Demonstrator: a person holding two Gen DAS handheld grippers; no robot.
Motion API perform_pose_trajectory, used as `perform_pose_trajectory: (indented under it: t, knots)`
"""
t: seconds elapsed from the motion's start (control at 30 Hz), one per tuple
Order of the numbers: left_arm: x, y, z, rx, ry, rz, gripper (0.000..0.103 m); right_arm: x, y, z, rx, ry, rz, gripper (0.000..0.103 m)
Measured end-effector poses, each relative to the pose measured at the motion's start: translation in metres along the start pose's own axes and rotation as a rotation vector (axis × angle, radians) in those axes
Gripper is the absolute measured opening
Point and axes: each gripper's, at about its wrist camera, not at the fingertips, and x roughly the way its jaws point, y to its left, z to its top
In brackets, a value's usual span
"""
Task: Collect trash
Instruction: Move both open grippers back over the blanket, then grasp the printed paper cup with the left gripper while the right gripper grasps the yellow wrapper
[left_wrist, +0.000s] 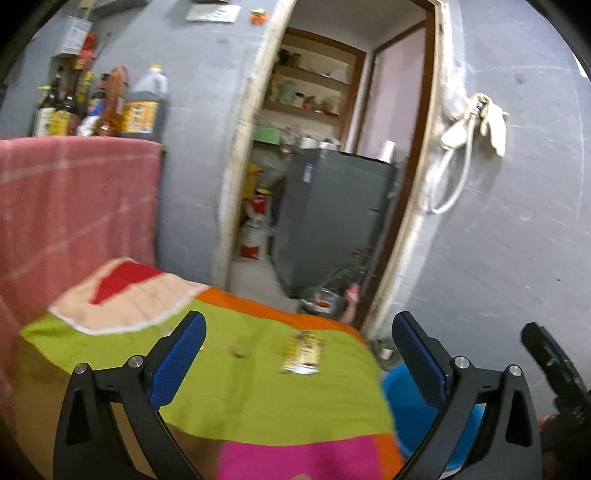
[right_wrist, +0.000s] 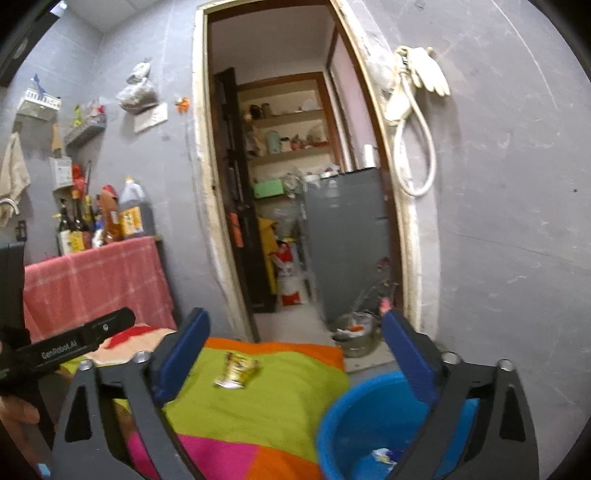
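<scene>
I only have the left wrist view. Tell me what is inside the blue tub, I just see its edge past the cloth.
Observer: The right wrist view looks down into the blue tub; a crumpled white-and-blue scrap already lies at its bottom.
Operator: Say where the tub stands relative to the yellow wrapper.
Observer: The yellow wrapper lies on the green patch of the patchwork cloth; the tub stands lower, off the cloth's right edge.
Operator: Report the right gripper's state.
Observer: The right gripper is open and empty, one finger above the cloth and the other above the tub.
</scene>
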Motion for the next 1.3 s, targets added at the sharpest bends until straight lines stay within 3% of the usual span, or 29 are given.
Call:
perform_pose_trajectory:
  t: [0.47, 0.77, 1.3]
  knots:
    - [-0.006, 0.100, -0.011, -0.005, 0.015, 0.163, 0.100, 0.045, 0.084, -0.015, -0.055, -0.001, 0.105, 0.103]
    - [0.044, 0.118, -0.030, 0.024, 0.160, 0.165, 0.100, 0.098, 0.092, -0.046, -0.115, 0.136, 0.095, 0.103]
    - [0.105, 0.128, -0.037, 0.000, 0.311, 0.148, 0.100, 0.159, 0.084, -0.067, -0.115, 0.299, 0.094, 0.103]
